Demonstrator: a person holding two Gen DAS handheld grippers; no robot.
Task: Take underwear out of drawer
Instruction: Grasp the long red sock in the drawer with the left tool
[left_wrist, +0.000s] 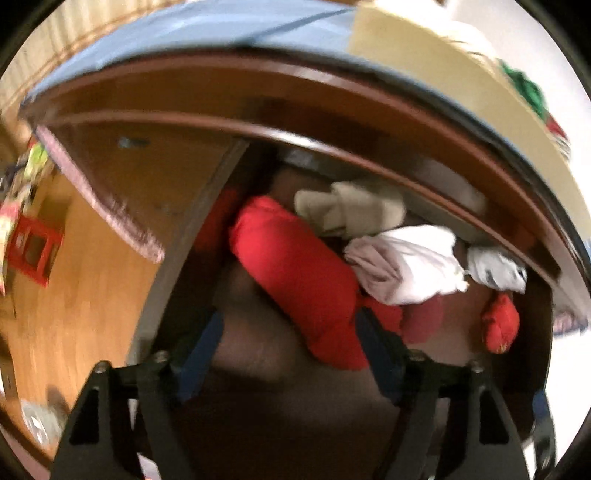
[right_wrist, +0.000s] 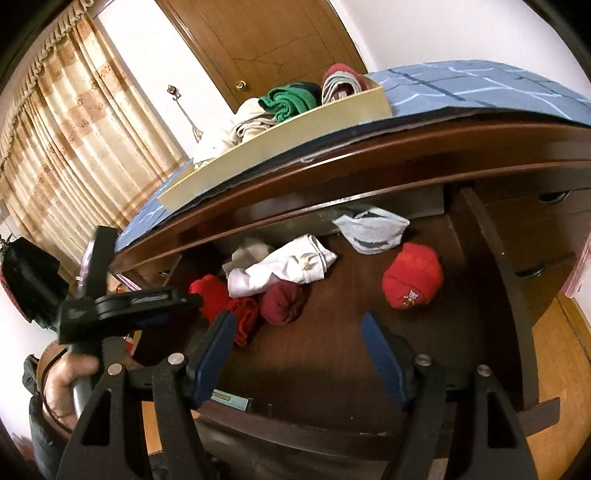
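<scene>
The dark wooden drawer (right_wrist: 332, 284) stands pulled out, with several rolled and folded pieces of underwear inside. A big red roll (left_wrist: 295, 273) lies between the blue fingers (left_wrist: 201, 350) of my left gripper (left_wrist: 291, 343). Its lower end sits beside the right finger, and the left finger stands apart from it. This view is blurred. Behind the roll are a beige piece (left_wrist: 351, 210) and a white piece (left_wrist: 406, 266). My right gripper (right_wrist: 299, 332) hovers open over the drawer's front, holding nothing. Beyond it lie a dark red roll (right_wrist: 282, 302), white underwear (right_wrist: 280, 269) and a red piece with a cartoon (right_wrist: 413, 277).
A cardboard box (right_wrist: 295, 133) with green and red clothes sits on the blue cloth (right_wrist: 480, 88) on the dresser top, overhanging the drawer. A person's hand (right_wrist: 70, 380) holds the left gripper's handle. A red crate (left_wrist: 33, 251) stands on the wooden floor (left_wrist: 81, 314) at left.
</scene>
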